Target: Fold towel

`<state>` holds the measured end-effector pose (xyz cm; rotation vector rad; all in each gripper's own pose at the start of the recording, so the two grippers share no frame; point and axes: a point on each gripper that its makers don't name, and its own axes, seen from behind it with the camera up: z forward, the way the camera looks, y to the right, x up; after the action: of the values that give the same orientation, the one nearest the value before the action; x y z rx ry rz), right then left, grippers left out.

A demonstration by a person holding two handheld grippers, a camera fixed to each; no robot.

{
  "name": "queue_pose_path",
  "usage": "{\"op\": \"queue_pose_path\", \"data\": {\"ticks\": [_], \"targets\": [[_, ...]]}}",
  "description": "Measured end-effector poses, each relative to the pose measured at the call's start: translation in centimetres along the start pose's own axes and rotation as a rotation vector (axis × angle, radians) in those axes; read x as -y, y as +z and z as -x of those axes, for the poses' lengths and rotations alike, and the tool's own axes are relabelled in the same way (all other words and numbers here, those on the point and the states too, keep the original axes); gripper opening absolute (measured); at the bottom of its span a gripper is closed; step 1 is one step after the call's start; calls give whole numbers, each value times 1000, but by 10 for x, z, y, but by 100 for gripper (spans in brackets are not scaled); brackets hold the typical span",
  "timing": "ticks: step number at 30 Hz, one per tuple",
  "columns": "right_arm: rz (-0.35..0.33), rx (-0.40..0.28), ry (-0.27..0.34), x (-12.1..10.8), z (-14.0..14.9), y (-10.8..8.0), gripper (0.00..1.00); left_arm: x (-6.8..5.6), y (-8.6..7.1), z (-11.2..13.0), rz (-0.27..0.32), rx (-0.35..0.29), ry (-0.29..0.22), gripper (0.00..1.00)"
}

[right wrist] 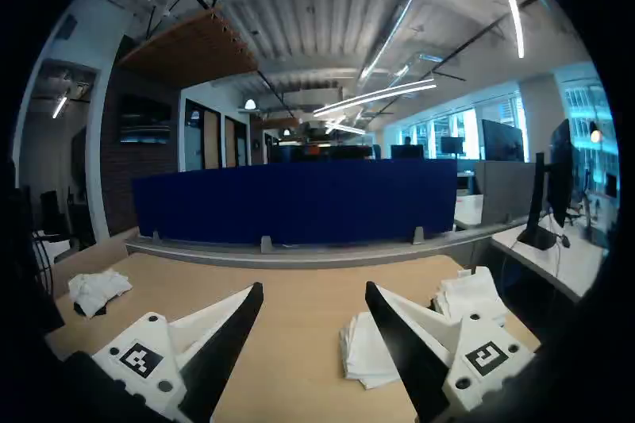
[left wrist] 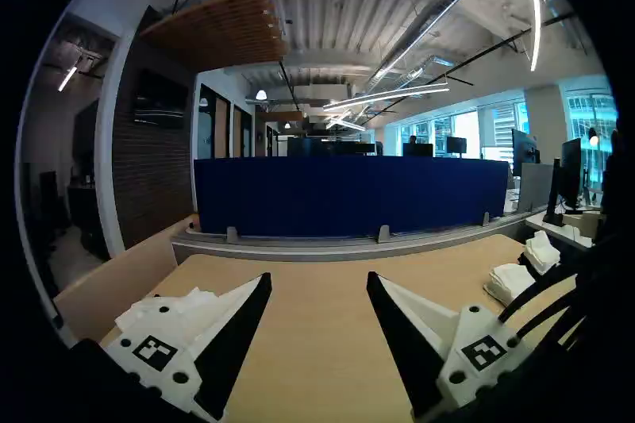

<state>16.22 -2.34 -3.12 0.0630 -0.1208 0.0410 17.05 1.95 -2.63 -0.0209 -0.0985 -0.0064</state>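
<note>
Currently the left gripper point(left wrist: 318, 274) and right gripper point(right wrist: 313, 286) hold their fingers apart, empty, above the counter point(left wrist: 317, 344). A crumpled towel point(right wrist: 95, 290) lies well left of the right gripper's fingers; folded towels point(right wrist: 361, 355) sit beside its right finger.

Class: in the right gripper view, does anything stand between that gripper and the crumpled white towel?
Nothing visible does. Bare light wooden table lies between the open right gripper and the crumpled white towel; the folded white towels sit on the opposite side.
</note>
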Motion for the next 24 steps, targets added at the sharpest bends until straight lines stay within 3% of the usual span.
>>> {"op": "queue_pose_path", "data": {"ticks": [3, 12, 17, 24], "targets": [[5, -4, -4, 2, -2, -2, 100, 3, 0, -3, -10, -7, -6, 89], [-18, 17, 57, 20, 1, -2, 100, -7, 2, 2, 15, -5, 7, 89], [-34, 10, 59, 25, 0, 1, 100, -1, 6, 11, -5, -22, 14, 89], [-40, 32, 12, 29, 13, 9, 100, 10, 13, 42, -47, -17, 60, 89]]}}
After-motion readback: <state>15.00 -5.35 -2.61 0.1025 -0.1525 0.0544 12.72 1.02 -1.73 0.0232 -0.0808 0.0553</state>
